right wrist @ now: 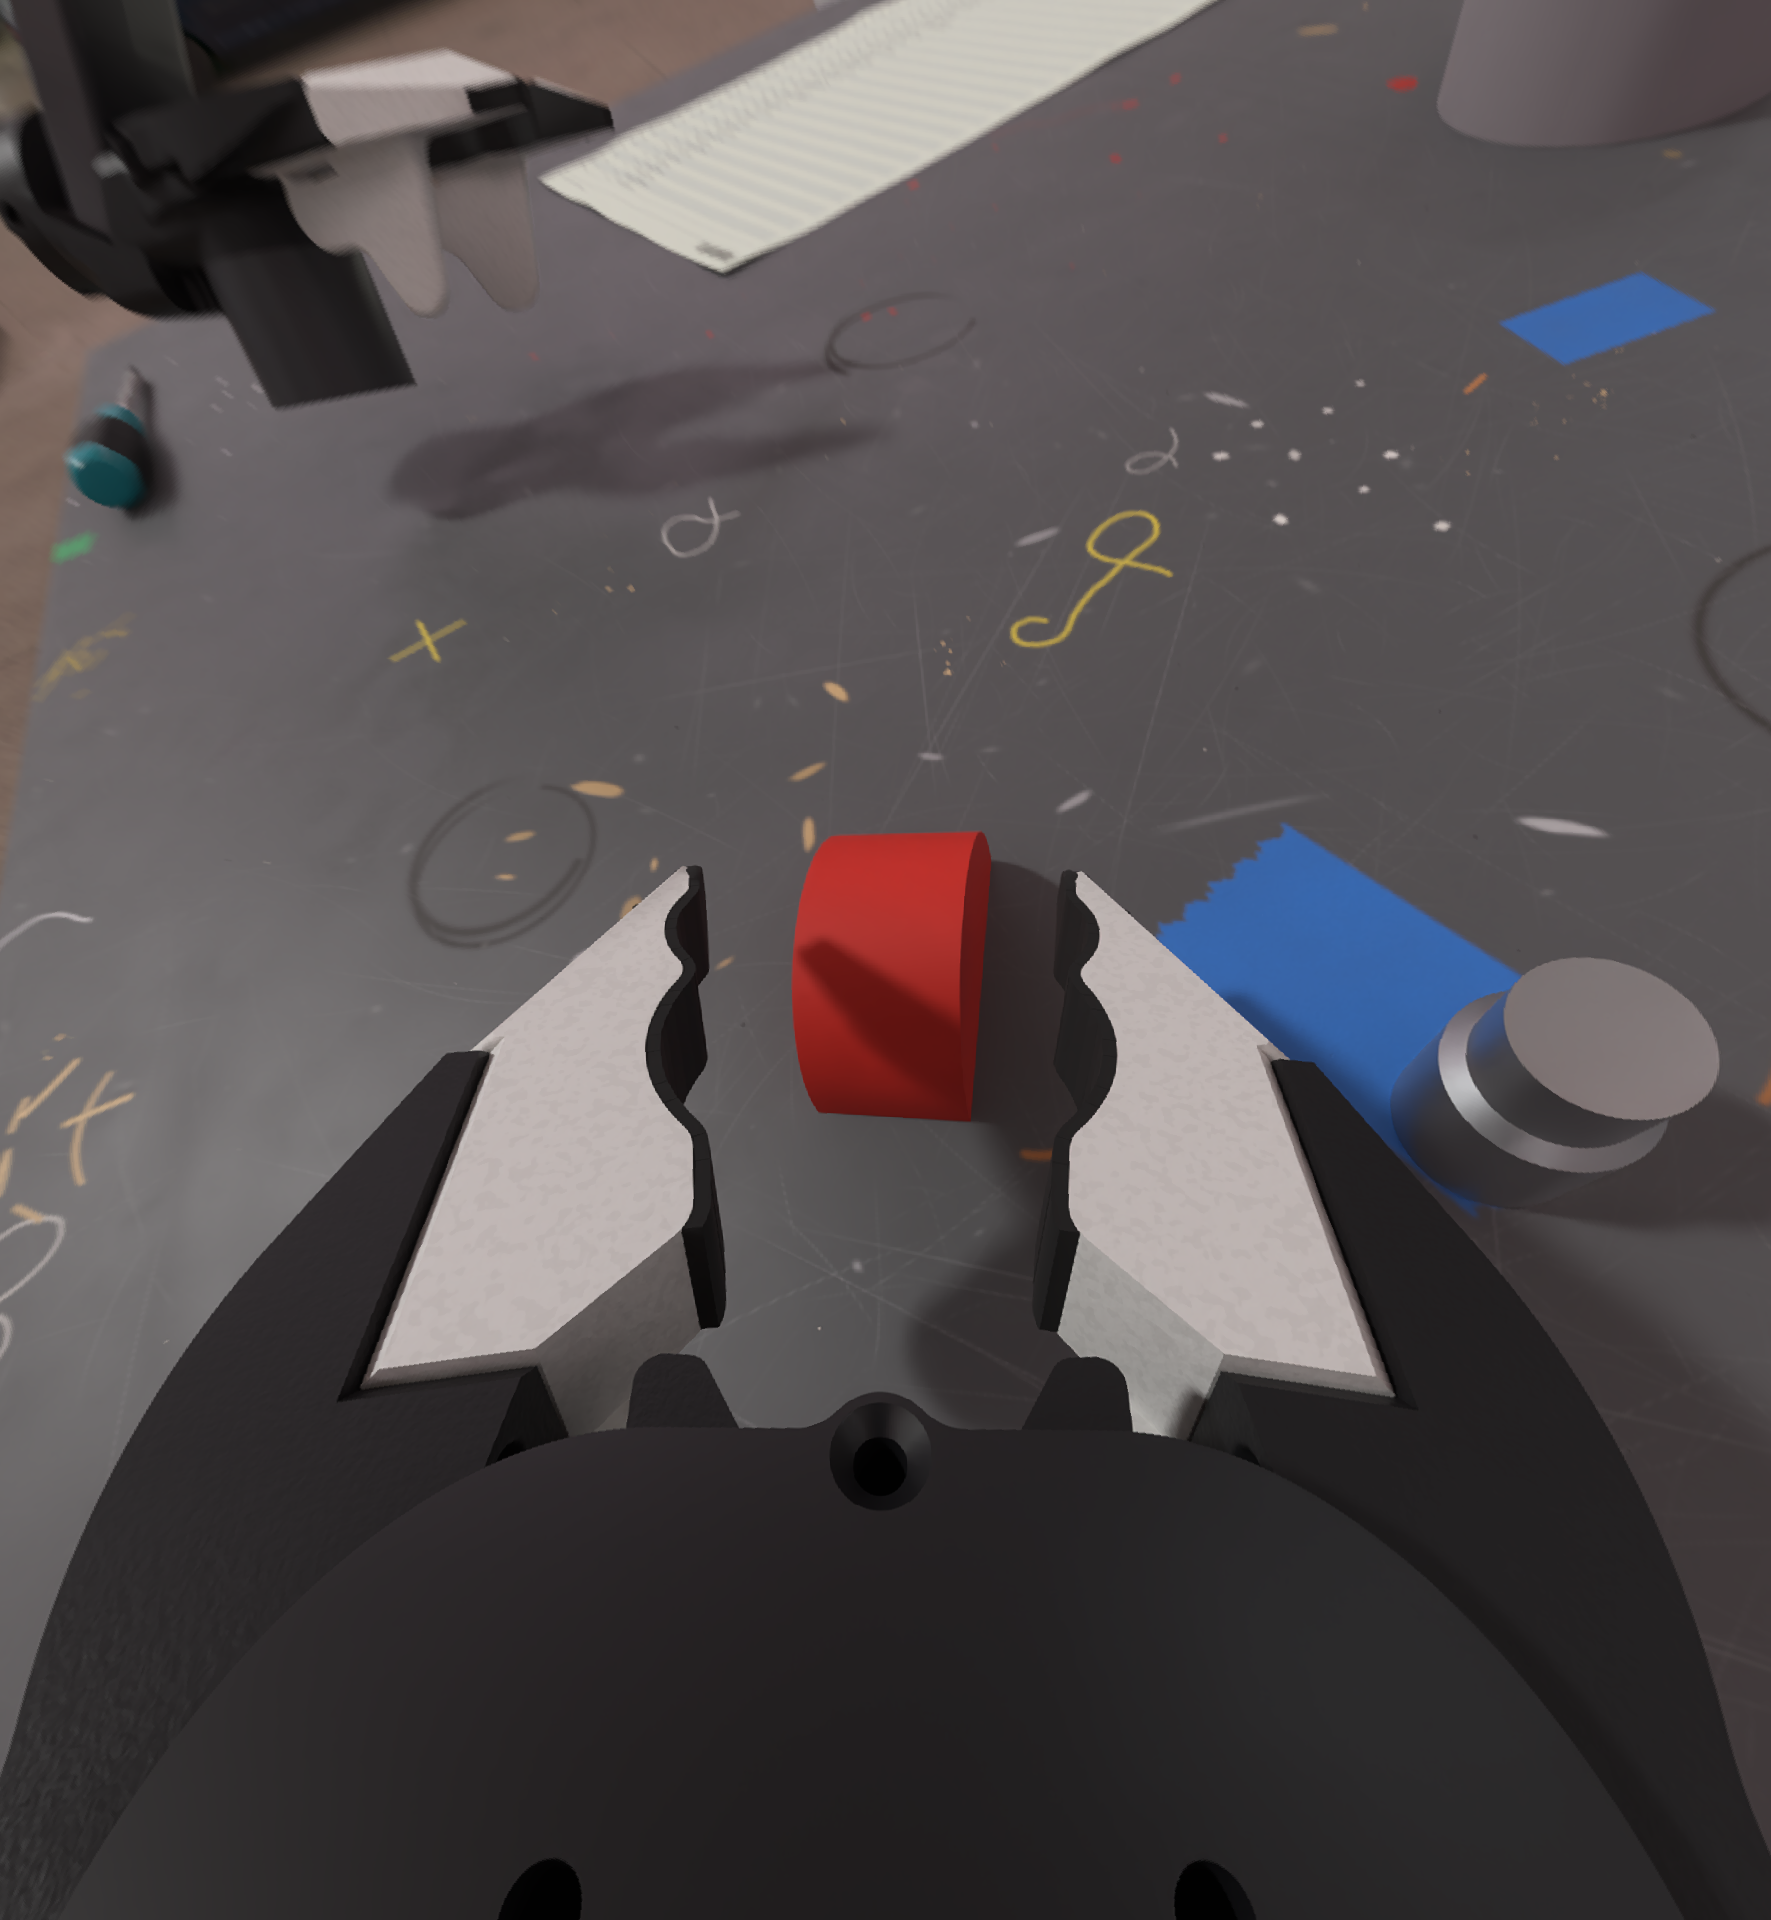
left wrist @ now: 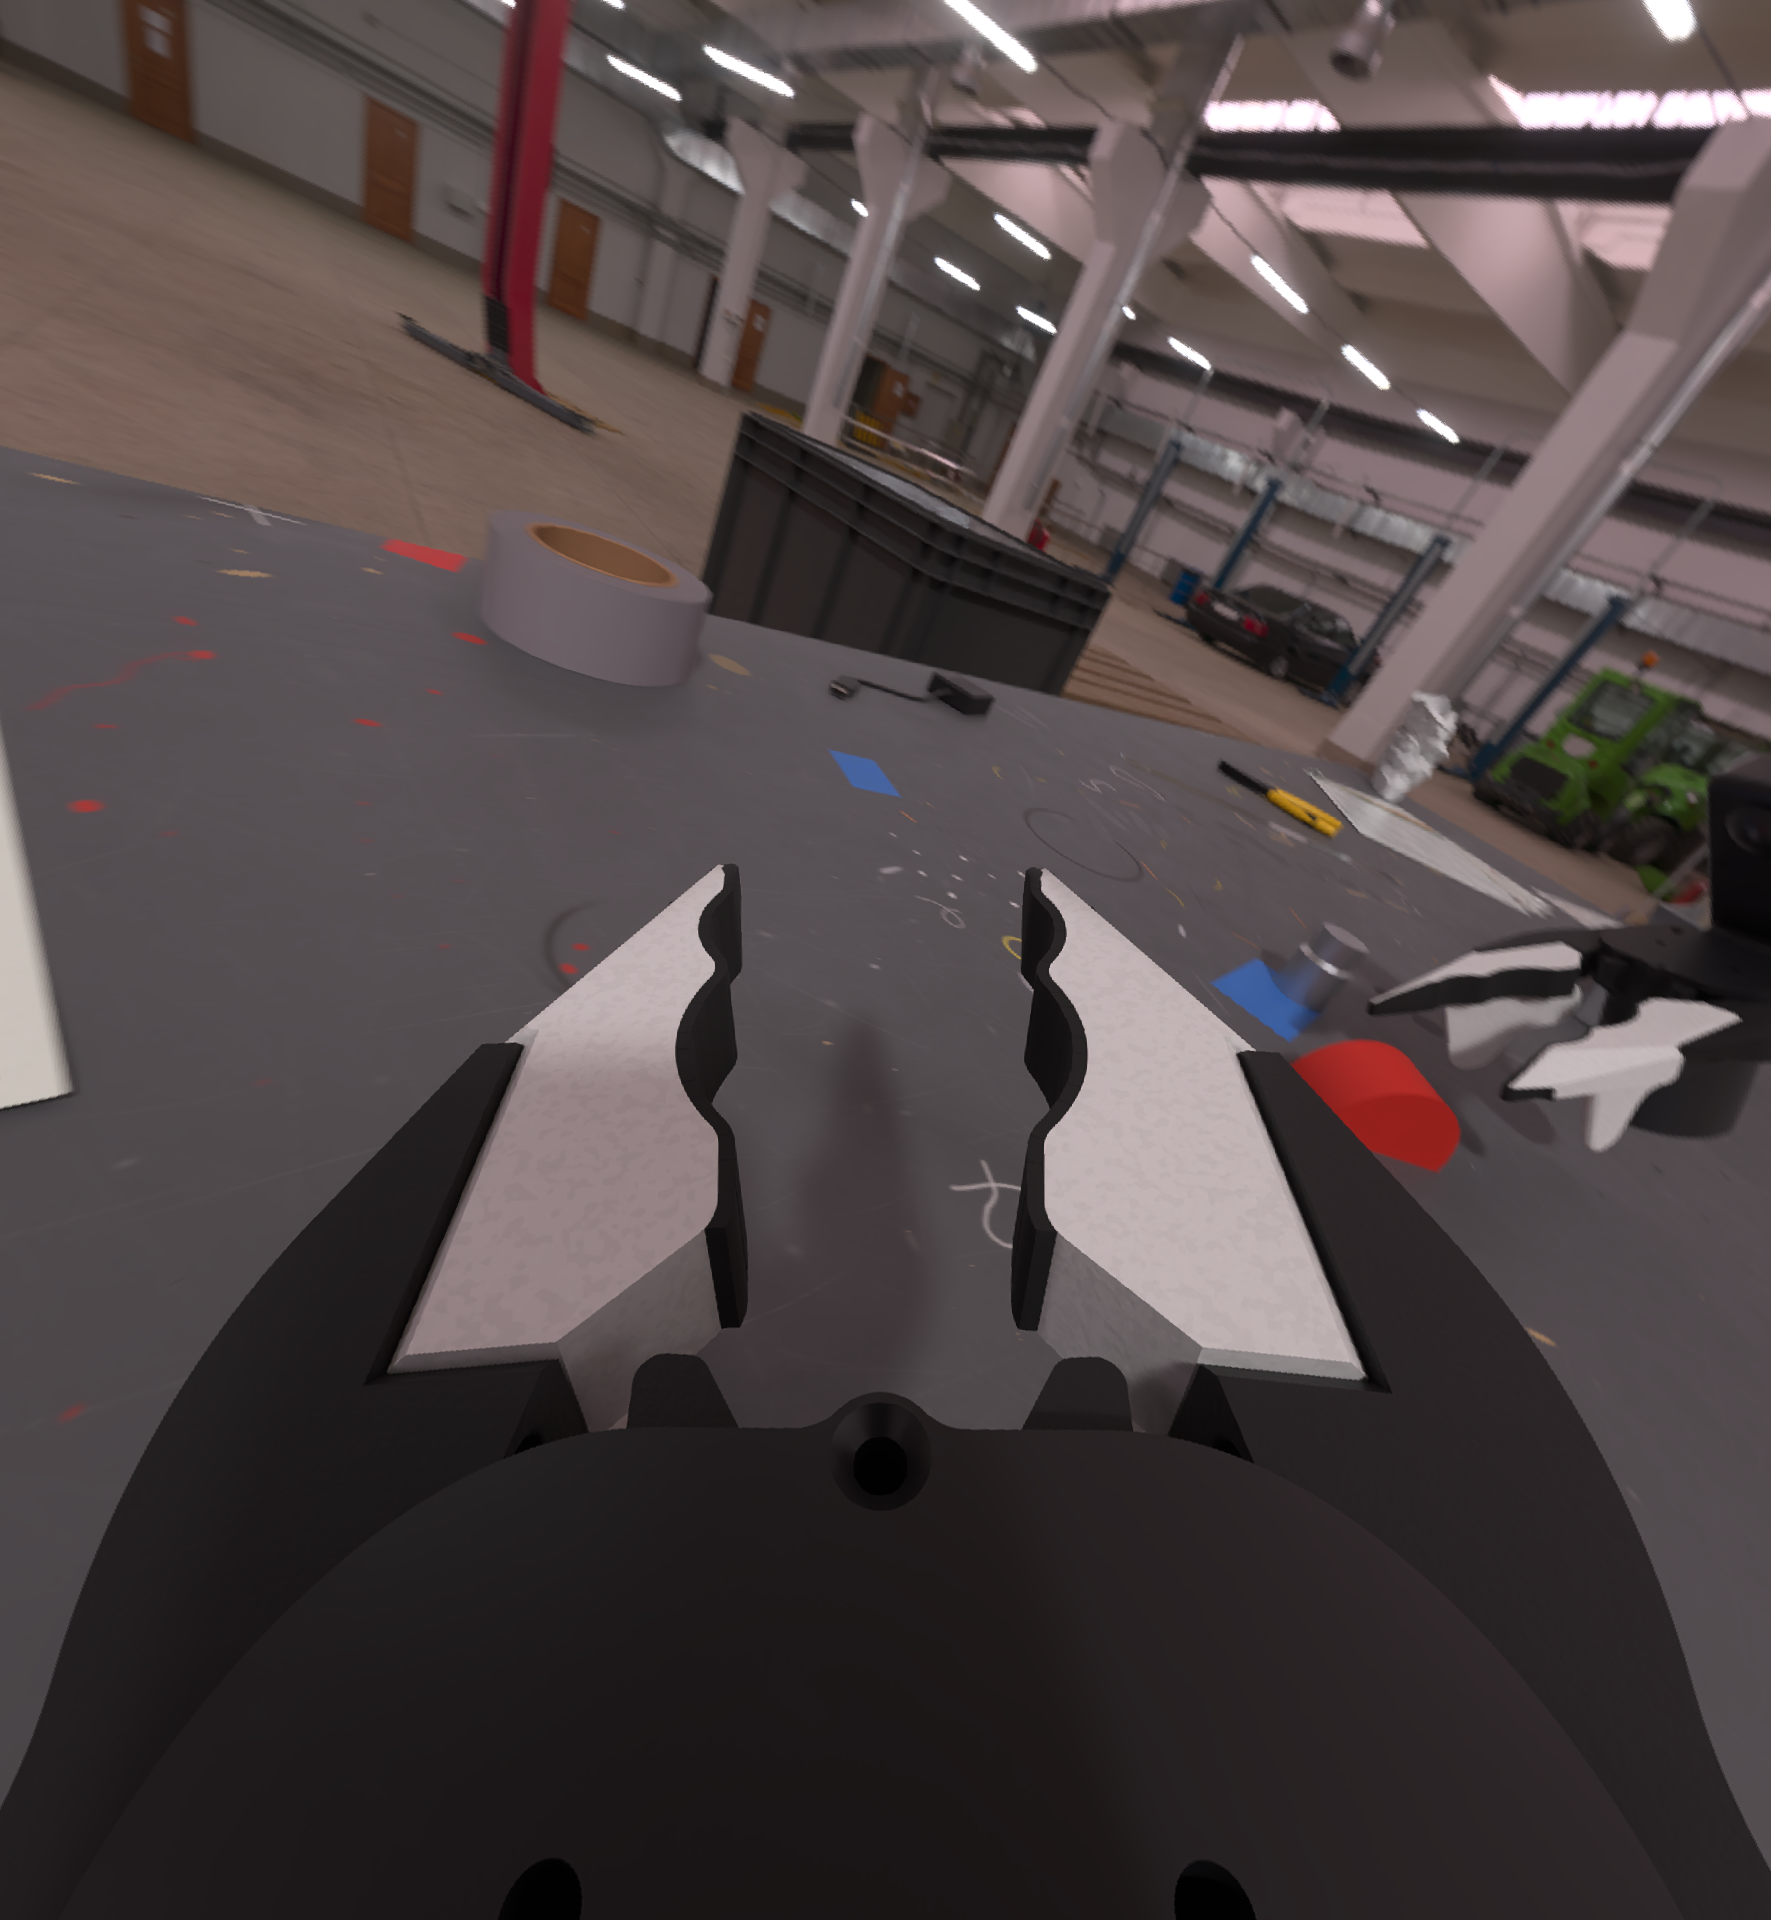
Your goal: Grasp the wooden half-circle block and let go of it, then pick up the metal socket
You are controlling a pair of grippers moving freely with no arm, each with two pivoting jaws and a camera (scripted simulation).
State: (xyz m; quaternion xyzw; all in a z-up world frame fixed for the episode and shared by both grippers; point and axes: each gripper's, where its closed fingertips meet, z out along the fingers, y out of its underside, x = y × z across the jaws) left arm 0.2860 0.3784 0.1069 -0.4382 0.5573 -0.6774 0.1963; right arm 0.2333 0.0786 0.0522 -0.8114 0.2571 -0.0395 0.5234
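The red half-circle block [right wrist: 891, 977] stands on its flat end on the grey table [right wrist: 341, 1039], between the fingertips of my right gripper [right wrist: 881, 876]. That gripper is open, with a gap on both sides of the block. The metal socket [right wrist: 1567, 1070] stands to the right of it on a blue tape patch [right wrist: 1317, 935]. My left gripper [left wrist: 881, 878] is open and empty above bare table. In the left wrist view the block [left wrist: 1380, 1101], the socket [left wrist: 1322, 966] and the right gripper [left wrist: 1447, 1044] show at the right.
A grey tape roll [left wrist: 590, 603], a dark crate [left wrist: 891, 582] and a small black adapter [left wrist: 954, 691] sit at the far side. A paper sheet [right wrist: 860, 114] lies beyond the left gripper [right wrist: 465, 197]. A teal-capped marker [right wrist: 112, 447] lies near the table edge. A yellow-black tool [left wrist: 1276, 800] lies at the far right.
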